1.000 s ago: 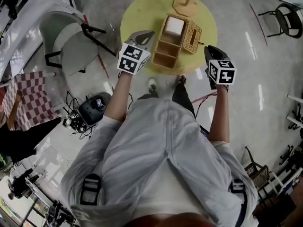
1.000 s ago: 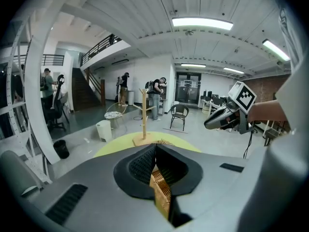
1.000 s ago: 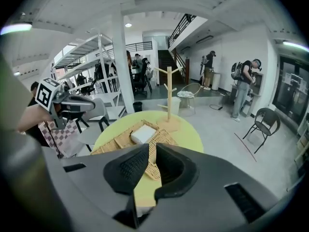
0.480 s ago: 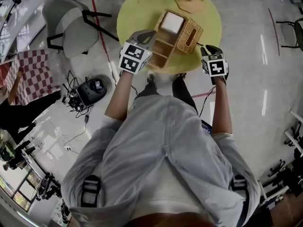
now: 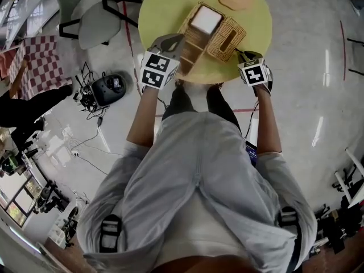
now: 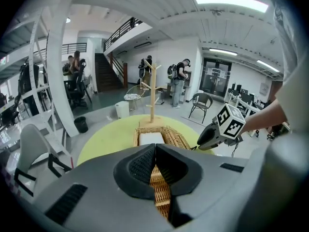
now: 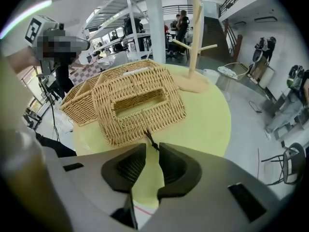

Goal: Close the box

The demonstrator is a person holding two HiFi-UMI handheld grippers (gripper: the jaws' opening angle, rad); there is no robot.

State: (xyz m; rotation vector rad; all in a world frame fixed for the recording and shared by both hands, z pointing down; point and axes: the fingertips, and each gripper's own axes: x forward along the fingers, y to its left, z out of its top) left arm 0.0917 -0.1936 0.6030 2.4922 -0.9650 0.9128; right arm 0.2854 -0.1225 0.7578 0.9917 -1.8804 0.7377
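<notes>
Nothing of the closing is done yet. The wicker box (image 5: 189,45) sits on the round yellow table (image 5: 250,10) right in front of you, and its lid (image 7: 164,112) is still thrown open, lying flat on the table against the box's right side with its slotted face up. Inside the far end of the box you can see the white pack (image 5: 206,19), uncovered.

Your right gripper (image 7: 152,146) has just been opening its jaws. They now stand a little apart, and the small dark tab (image 7: 151,141) at the lid's near edge pokes up into the gap between the tips. The pads are not pressing on it, so you hold nothing there yet. Your left gripper (image 6: 155,147) is over the near end of the box with its jaws brought together at the tips (the wicker below them is only seen through the slot behind, not pinched).

What's left, by my reckoning, is the whole job. You need to take hold of the lid by that tab or its edge, swing it over onto the box, and press it down until it sits flush.
</notes>
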